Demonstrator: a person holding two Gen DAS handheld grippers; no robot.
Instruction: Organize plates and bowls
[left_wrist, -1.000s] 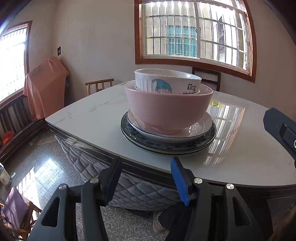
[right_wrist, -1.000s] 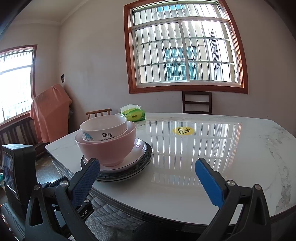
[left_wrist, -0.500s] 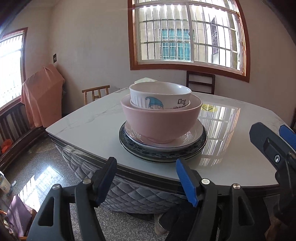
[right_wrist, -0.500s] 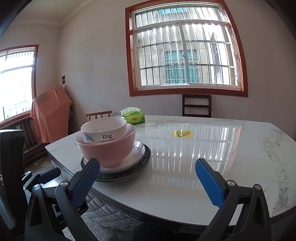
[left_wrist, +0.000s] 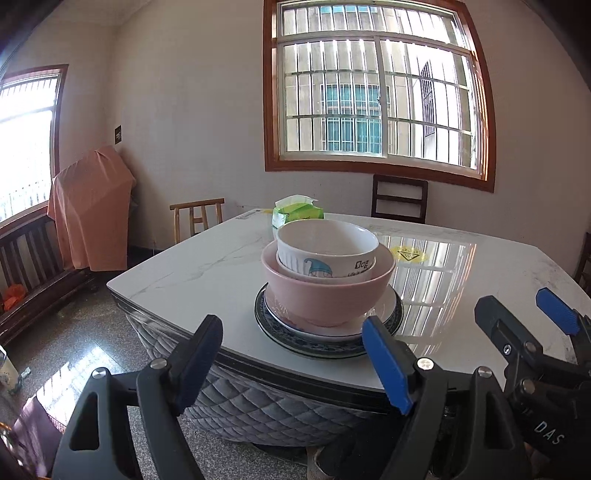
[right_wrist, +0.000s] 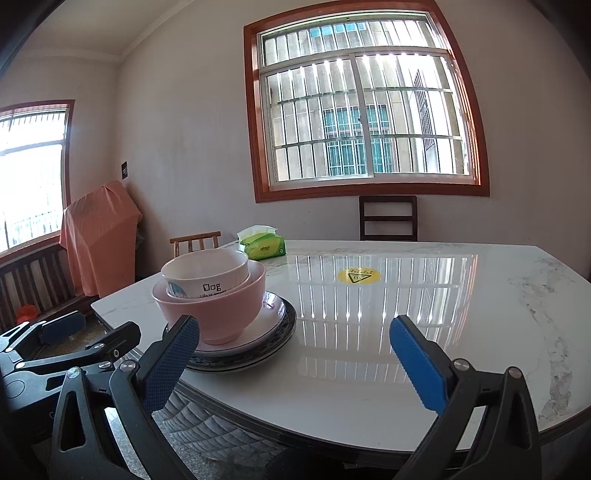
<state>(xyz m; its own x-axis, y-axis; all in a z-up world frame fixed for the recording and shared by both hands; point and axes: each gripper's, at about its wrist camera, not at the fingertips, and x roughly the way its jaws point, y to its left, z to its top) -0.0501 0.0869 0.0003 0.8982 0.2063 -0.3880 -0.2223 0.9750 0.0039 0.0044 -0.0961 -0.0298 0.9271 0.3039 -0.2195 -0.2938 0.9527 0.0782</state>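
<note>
So both claws are just hanging off the near edge of the marble table (right_wrist: 424, 295), neither one touching anything. The left claw (left_wrist: 291, 354) is spread wide and holding nothing, and the stack sits straight ahead of it, just past its tips: white bowl (left_wrist: 327, 253) nested in the pink bowl (left_wrist: 327, 295), on a white plate (left_wrist: 384, 314) over a blue-patterned plate (left_wrist: 317, 345). The right claw (right_wrist: 295, 354) is released too, with the stack ahead and off to its left. A tissue pack (right_wrist: 262, 247) sits farther back.
</note>
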